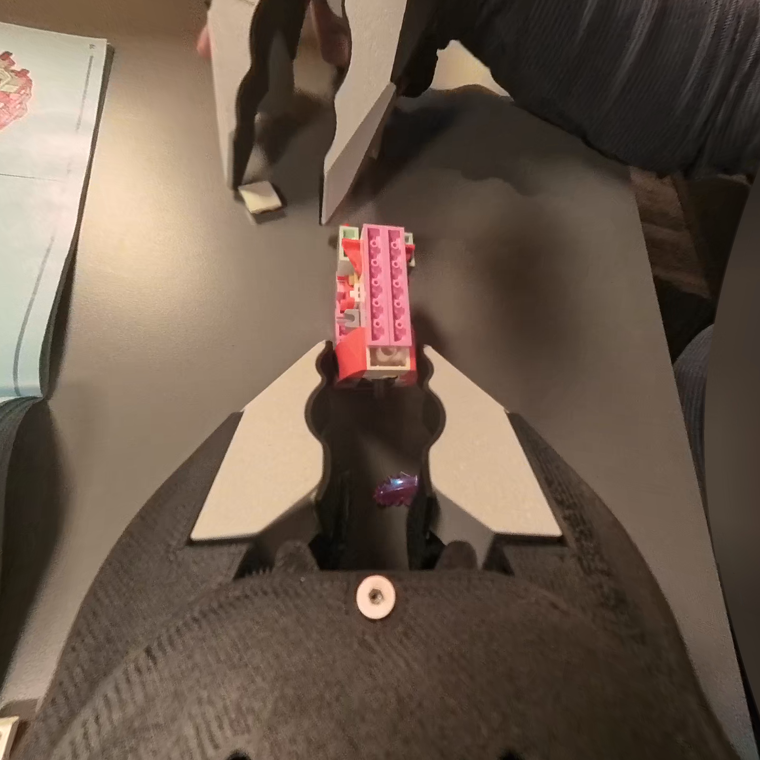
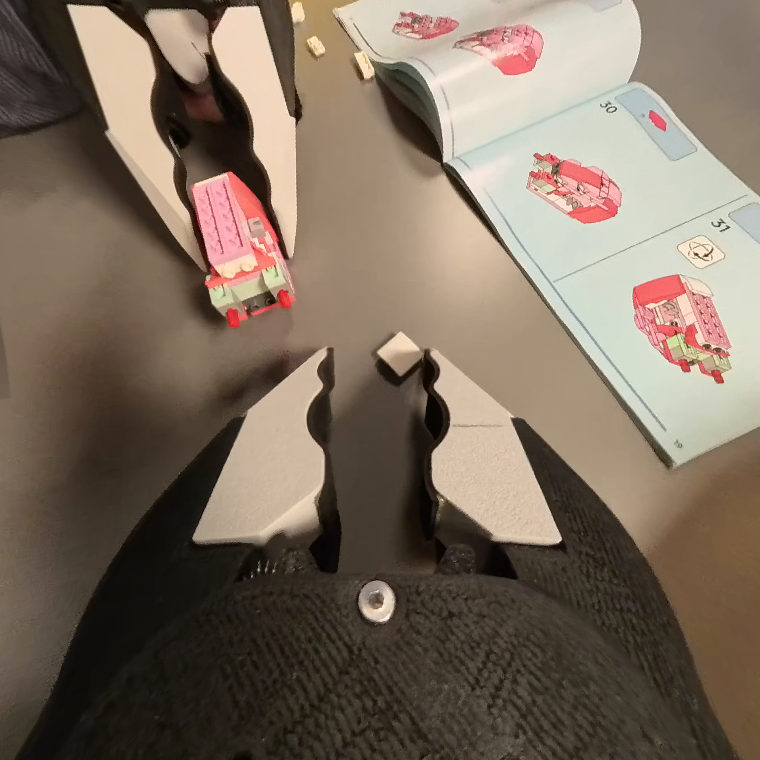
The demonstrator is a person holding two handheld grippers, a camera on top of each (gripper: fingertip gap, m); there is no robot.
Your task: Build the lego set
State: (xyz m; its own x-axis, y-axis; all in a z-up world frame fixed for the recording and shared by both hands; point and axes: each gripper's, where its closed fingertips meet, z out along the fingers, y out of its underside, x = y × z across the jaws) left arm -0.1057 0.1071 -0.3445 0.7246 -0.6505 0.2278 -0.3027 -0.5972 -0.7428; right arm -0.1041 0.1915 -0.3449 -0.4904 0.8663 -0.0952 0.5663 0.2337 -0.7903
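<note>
While on dark table [image 2: 452,267] | left tongs [image 1: 376,362] pinch brick model [image 1: 376,296] | right tongs [image 2: 378,362] spread

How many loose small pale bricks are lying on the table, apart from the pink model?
4: one pale tile at the right gripper fingertips, and three small cream bricks near the open booklet's far edge. Others may be hidden.

Two grippers: left [image 1: 376,362], right [image 2: 378,362]. One pink-and-red brick model [image 2: 242,246]. One open booklet [image 2: 575,205]. One white tile [image 2: 398,354]. Three small cream bricks [image 2: 316,45]. One purple piece [image 1: 395,489]. One dark table [image 2: 370,205].
</note>
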